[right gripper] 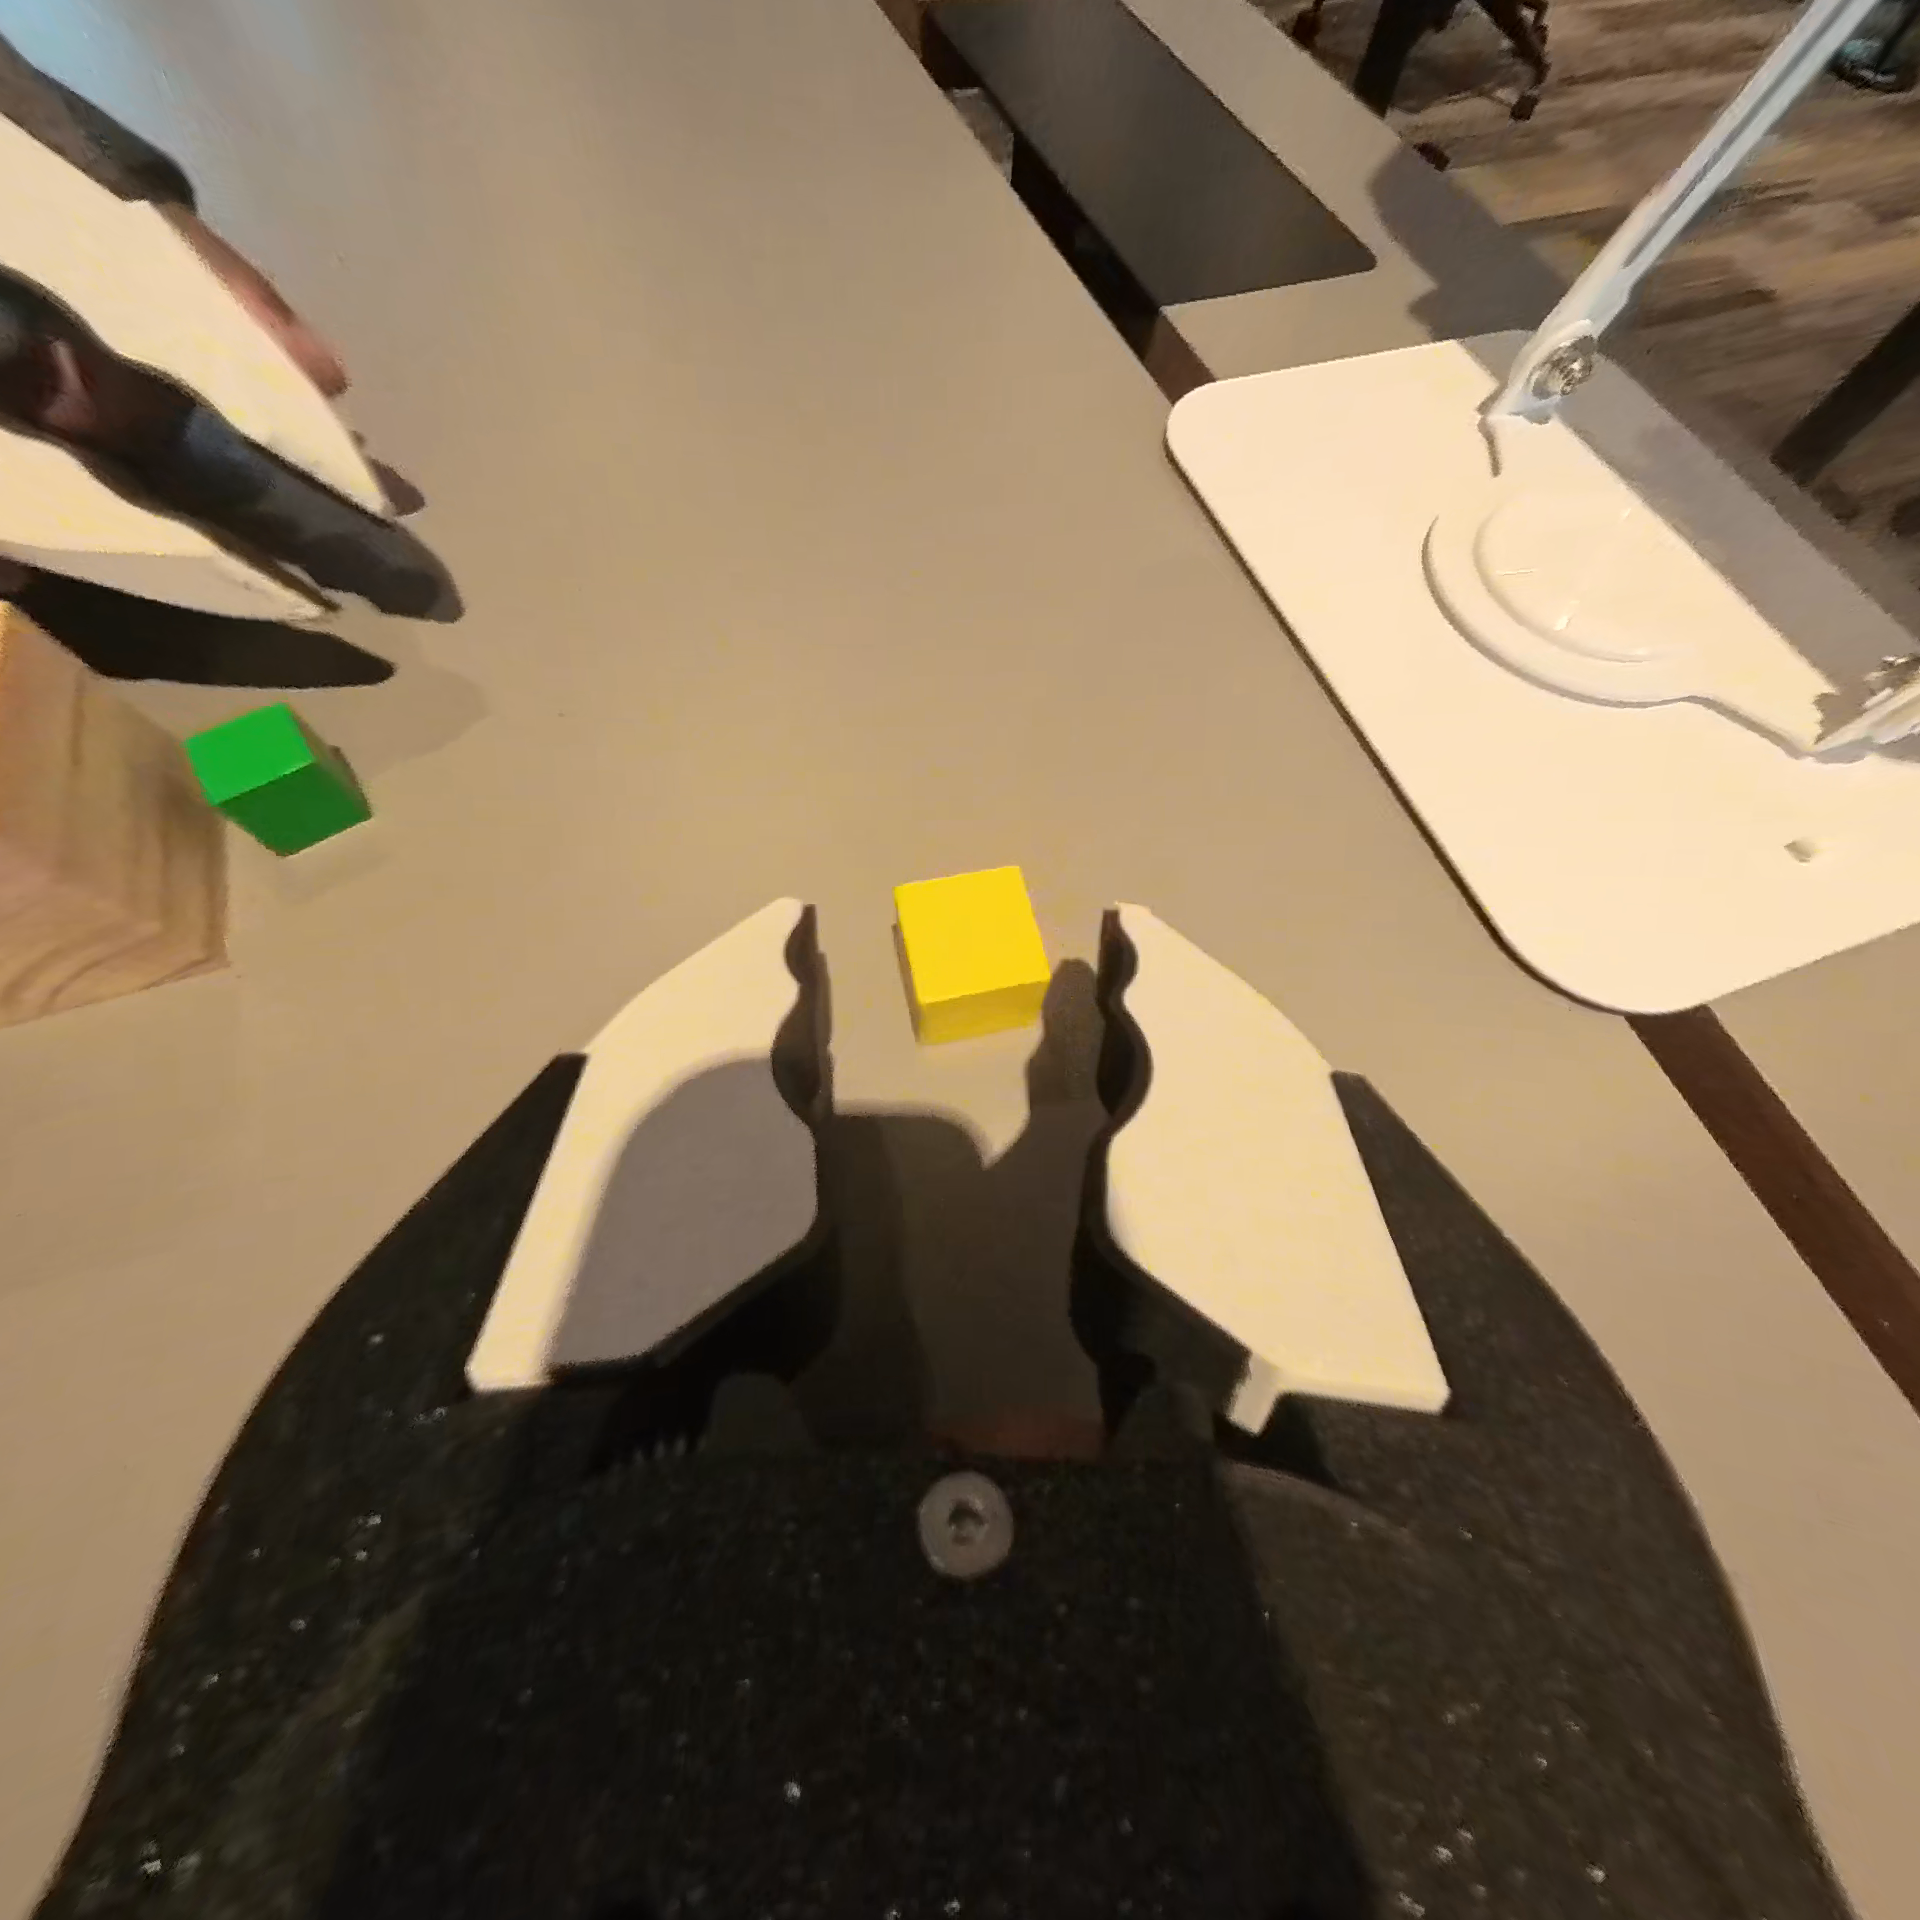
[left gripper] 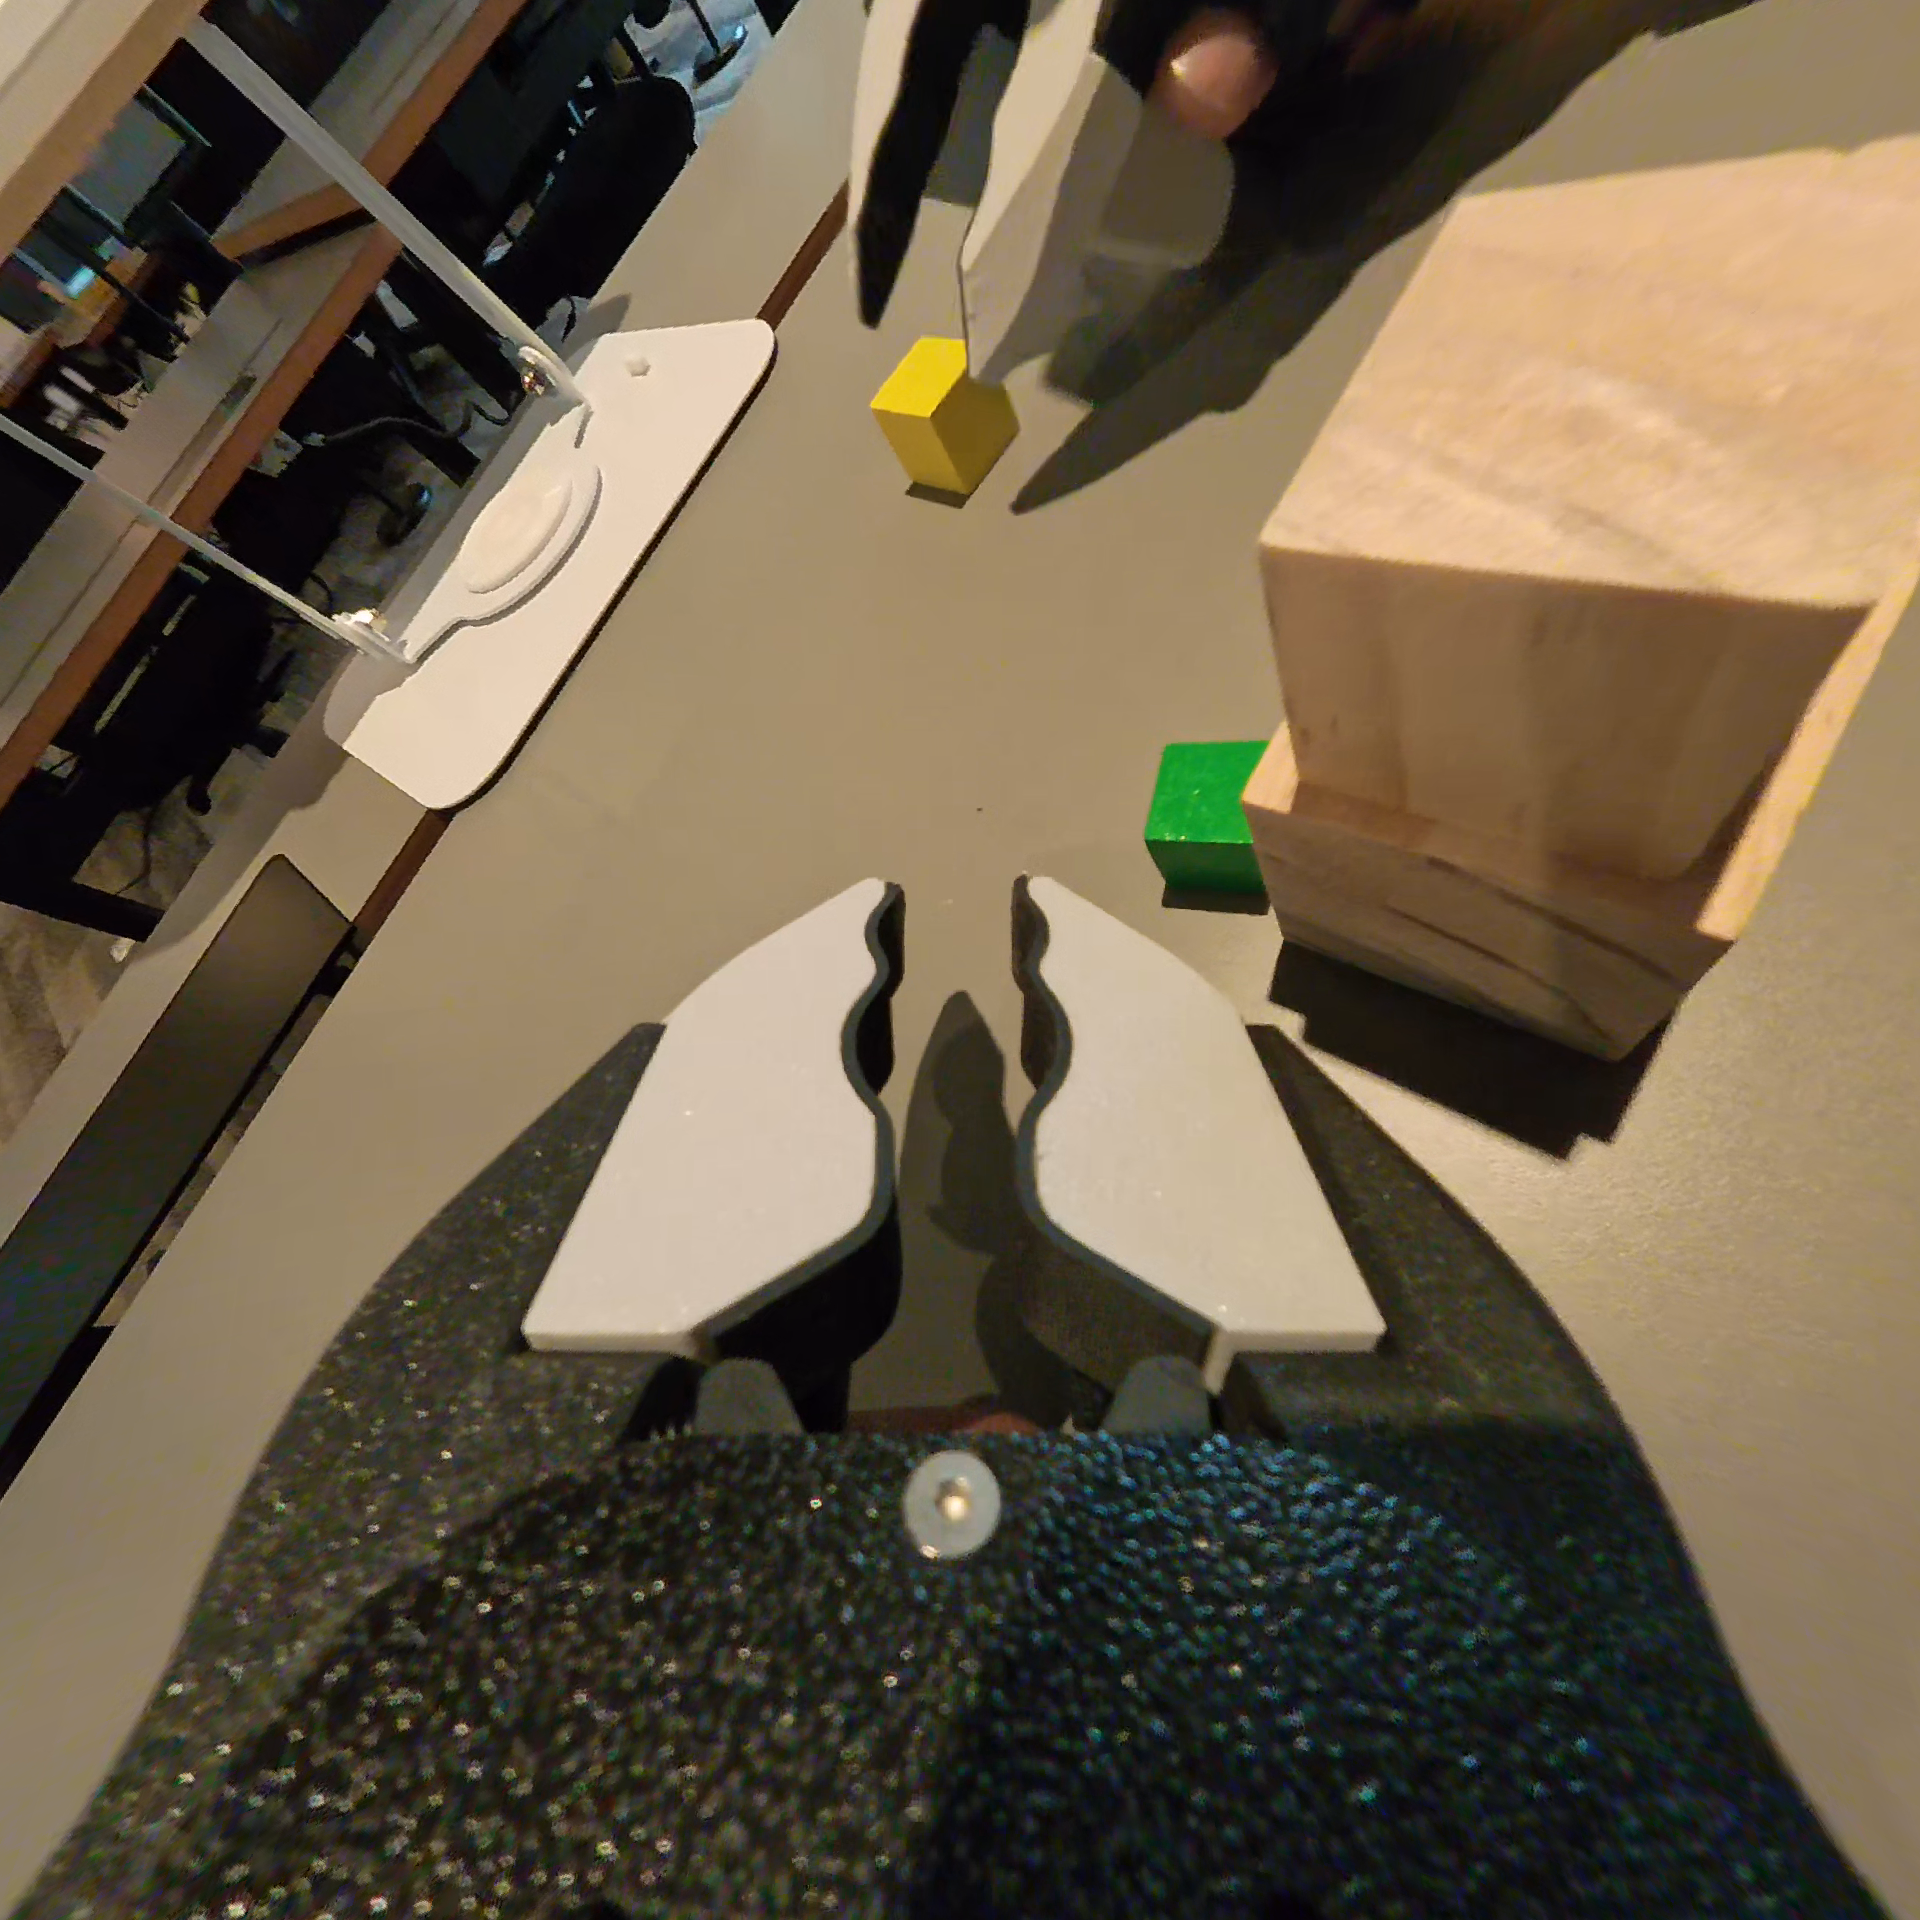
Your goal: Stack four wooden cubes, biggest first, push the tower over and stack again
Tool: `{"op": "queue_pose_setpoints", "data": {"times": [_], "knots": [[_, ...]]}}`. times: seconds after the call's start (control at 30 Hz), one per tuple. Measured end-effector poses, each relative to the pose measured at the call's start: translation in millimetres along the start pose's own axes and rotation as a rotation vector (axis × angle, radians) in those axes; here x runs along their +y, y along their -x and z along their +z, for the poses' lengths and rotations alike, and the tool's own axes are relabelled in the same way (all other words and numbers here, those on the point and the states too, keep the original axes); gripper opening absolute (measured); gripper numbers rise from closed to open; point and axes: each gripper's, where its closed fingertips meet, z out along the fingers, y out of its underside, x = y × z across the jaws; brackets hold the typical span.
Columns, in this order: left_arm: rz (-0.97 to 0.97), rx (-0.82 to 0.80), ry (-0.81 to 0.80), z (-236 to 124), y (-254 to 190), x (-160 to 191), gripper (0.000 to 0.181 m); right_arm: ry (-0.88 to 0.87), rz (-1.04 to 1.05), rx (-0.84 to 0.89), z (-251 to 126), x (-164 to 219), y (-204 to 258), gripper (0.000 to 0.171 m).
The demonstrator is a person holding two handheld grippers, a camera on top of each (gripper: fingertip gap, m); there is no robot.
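Two plain wooden cubes are stacked at the right in the left wrist view: a smaller one (left gripper: 1558, 499) sits, slightly turned, on a wider one (left gripper: 1455, 935). A green cube (left gripper: 1200, 821) rests on the grey table (left gripper: 779, 675) against the stack's base. A yellow cube (left gripper: 940, 426) lies farther off. My left gripper (left gripper: 958, 894) is empty, jaws a narrow gap apart, low over the table left of the green cube. My right gripper (right gripper: 958, 912) is open, with the yellow cube (right gripper: 971, 951) between its fingertips, apart from both. The green cube (right gripper: 275, 779) and the stack (right gripper: 94, 883) show at the left.
A white lamp base (left gripper: 582, 540) with a metal arm stands by the table's edge; it also shows in the right wrist view (right gripper: 1558, 675). A black panel (right gripper: 1174, 177) lies along that edge. The left gripper (right gripper: 384, 561) shows at the right wrist view's upper left. The gap from one gripper's tips to the other's is roughly 15 cm. Between my left fingertips and the stack (right gripper: 94, 883) there is roughly 8 cm.
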Motion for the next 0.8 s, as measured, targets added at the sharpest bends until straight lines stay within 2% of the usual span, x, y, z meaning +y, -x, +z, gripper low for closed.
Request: {"op": "queue_pose_setpoints", "data": {"times": [0.17, 0.3, 0.4, 0.47, 0.8], "knots": [[0.020, 0.000, 0.010, 1, -2, 1, 0.020, 0.044, 0.039, -0.062, 5, 5, 1, 0.052], [0.025, 0.000, 0.011, 1, -2, 1, 0.020, 0.093, 0.042, -0.046, 8, 11, 0, 0.043], [0.025, -0.001, 0.009, 1, -2, 1, 0.019, 0.133, 0.024, -0.011, 12, 15, -2, 0.029], [0.023, -0.002, 0.008, 1, -2, 1, 0.019, 0.136, 0.010, 0.006, 12, 15, -2, 0.028], [0.025, -0.012, -0.010, 0, 0, -1, 0.018, -0.014, 0.001, 0.013, -8, -4, 10, 0.028]]}}
